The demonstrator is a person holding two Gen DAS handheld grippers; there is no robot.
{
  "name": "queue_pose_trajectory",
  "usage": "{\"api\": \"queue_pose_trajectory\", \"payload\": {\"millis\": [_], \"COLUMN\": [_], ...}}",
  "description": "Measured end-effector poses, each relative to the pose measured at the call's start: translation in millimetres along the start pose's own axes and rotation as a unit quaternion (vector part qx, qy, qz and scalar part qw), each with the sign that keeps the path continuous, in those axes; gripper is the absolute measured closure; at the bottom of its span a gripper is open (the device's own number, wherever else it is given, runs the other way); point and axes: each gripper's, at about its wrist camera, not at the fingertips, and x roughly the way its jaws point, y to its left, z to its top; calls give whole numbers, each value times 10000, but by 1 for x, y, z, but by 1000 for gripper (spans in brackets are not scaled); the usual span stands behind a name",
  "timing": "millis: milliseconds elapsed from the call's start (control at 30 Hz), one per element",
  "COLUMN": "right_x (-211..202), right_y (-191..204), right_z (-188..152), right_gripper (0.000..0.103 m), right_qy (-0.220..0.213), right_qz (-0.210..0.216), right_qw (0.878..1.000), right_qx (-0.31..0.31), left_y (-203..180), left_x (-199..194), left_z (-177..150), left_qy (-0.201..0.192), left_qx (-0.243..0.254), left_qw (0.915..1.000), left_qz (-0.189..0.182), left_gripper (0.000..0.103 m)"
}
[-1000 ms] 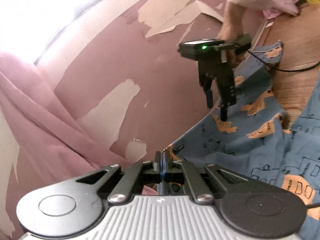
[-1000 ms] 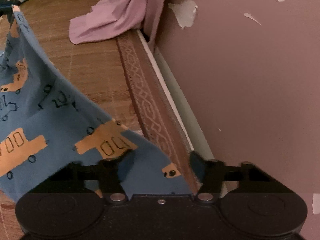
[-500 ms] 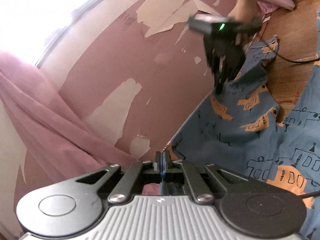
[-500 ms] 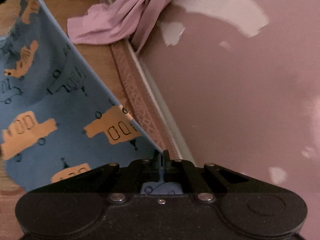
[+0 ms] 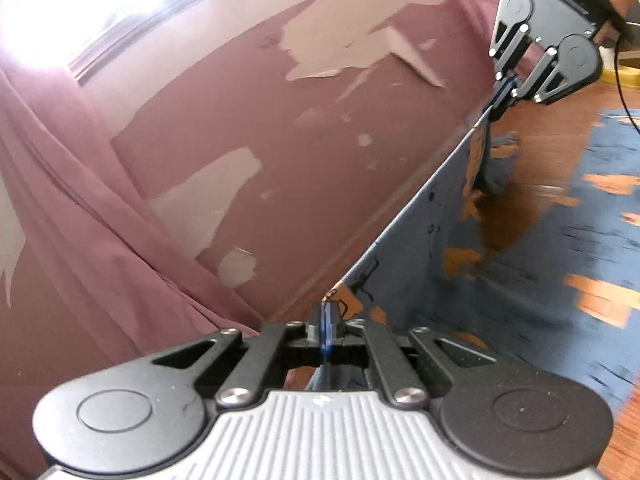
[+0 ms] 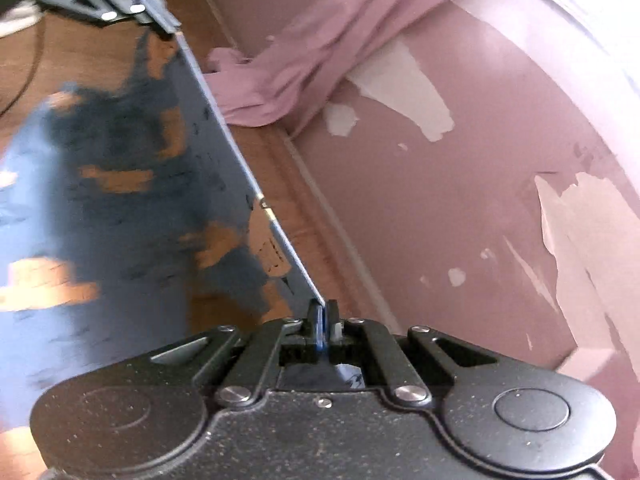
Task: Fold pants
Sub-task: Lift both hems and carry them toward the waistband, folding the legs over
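The blue pants [image 5: 532, 248] with orange vehicle prints hang stretched between both grippers, above a wooden floor. My left gripper [image 5: 329, 314] is shut on one corner of the pants' top edge. My right gripper [image 6: 322, 312] is shut on the other corner of the pants [image 6: 120, 184]. The taut edge runs straight from one gripper to the other. In the left wrist view the right gripper [image 5: 505, 92] is at the upper right; in the right wrist view the left gripper [image 6: 158, 14] is at the upper left. The cloth below is motion-blurred.
A mauve wall [image 5: 240, 128] with peeling paint stands close beside the pants. A pink curtain [image 5: 80, 200] hangs down it and bunches on the floor [image 6: 256, 96]. The wooden floor [image 5: 560, 136] and a black cable [image 5: 624, 92] lie beyond. A person's hand holds the far gripper.
The right gripper went from open around the pants' edge to shut on it. Both grippers then lifted and pulled apart, drawing the top edge taut.
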Motion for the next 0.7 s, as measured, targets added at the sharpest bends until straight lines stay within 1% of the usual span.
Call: {"api": "queue_pose_trajectory", "payload": {"millis": [33,67,133,233,300,367,433,500,533,600,633,700], "right_x": [-9,-25,-38,-46,-46,-46,-43,-39,-40,-34,-33,-32], "right_y": [12,32,64,107,130,148,156,158,159,157,157,158], "right_z": [-1,-4,-9,-20,-25,-30,-32,-32,-31,-31,-30,-30], "right_gripper": [103,103,103,103,103,103,103,103,101,86,84,83], "right_qy": [26,53,131,317,381,474,551,585,583,570,548,537], "right_qz": [-20,-52,-12,166,236,289,328,286,270,199,183,177], "right_qw": [9999,9995,9984,9970,9961,9961,9969,9976,9978,9981,9982,9983], "right_qx": [-119,-321,-544,-691,-760,-680,-459,-245,-181,-133,-138,-131], "left_y": [-4,-11,-25,-46,-57,-61,-63,-65,-65,-65,-66,-68], "left_x": [-7,-14,-22,-28,-31,-31,-27,-27,-26,-25,-26,-25], "left_z": [-4,-9,-20,-40,-52,-60,-66,-72,-73,-72,-72,-71], "left_qy": [56,108,210,451,549,661,811,835,838,819,817,813], "left_qx": [-2,76,259,446,607,600,575,582,592,596,601,639], "left_qw": [9999,9997,9987,9953,9927,9908,9887,9884,9884,9888,9889,9887], "left_qz": [-126,-226,-390,-735,-889,-1015,-1122,-1128,-1122,-1096,-1086,-1081], "left_gripper": [103,103,103,102,103,103,103,102,102,101,96,94]}}
